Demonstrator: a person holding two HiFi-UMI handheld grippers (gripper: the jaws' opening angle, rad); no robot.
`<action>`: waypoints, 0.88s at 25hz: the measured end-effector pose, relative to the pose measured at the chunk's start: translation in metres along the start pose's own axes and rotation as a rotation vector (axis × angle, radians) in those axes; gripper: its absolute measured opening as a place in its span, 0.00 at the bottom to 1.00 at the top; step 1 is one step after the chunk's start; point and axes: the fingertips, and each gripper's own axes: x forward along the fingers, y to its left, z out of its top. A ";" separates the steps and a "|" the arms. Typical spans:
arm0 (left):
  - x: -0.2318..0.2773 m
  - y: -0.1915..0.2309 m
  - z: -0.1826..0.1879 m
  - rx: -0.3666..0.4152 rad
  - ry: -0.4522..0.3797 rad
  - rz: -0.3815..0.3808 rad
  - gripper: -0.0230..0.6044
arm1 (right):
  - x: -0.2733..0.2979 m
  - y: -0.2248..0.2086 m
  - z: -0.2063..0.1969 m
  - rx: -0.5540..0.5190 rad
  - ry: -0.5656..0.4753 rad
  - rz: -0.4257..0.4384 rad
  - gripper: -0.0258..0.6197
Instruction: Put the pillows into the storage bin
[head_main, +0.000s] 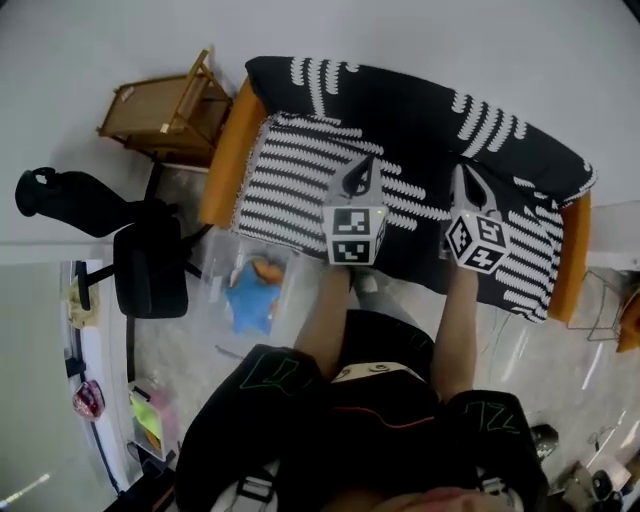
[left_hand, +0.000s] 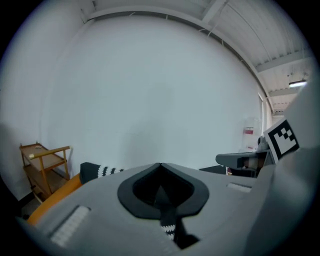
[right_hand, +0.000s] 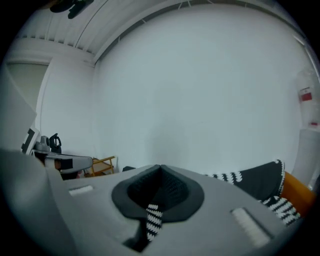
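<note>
Both tools are up over the sofa (head_main: 228, 155) now, and each one is pinched tight on cloth. The left tool (head_main: 362, 170) and the right tool (head_main: 468, 180) each have a fold of the striped pillow (head_main: 300, 190) nipped between closed jaws. That pillow hangs spread across the seat, and it cannot be told whether it hangs clear of the cushions.

The storage bin (head_main: 215, 275) sits on the floor by the sofa's left end, well apart from both tools. There's already a blue pillow (head_main: 252, 297) lying in it, so by the look of things one is home and this striped one is yet to go in. What's left is the carry across and the drop.

Only the head view shows the bin, its contents and the whole pillow. The left gripper view gives the closed tips and the strip of cloth (left_hand: 170, 227) caught there, plus a wooden cart (left_hand: 45, 167) by the wall. The right gripper view shows its own pinched strip (right_hand: 151, 217), and neither sees the bin
</note>
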 end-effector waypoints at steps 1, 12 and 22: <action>0.004 -0.006 0.012 0.014 -0.020 -0.022 0.05 | -0.004 -0.006 0.011 -0.001 -0.025 -0.012 0.04; 0.026 -0.043 0.100 0.133 -0.179 -0.137 0.05 | -0.040 -0.039 0.090 -0.074 -0.174 -0.137 0.04; 0.036 -0.043 0.115 0.153 -0.210 -0.156 0.05 | -0.041 -0.044 0.110 -0.119 -0.215 -0.176 0.04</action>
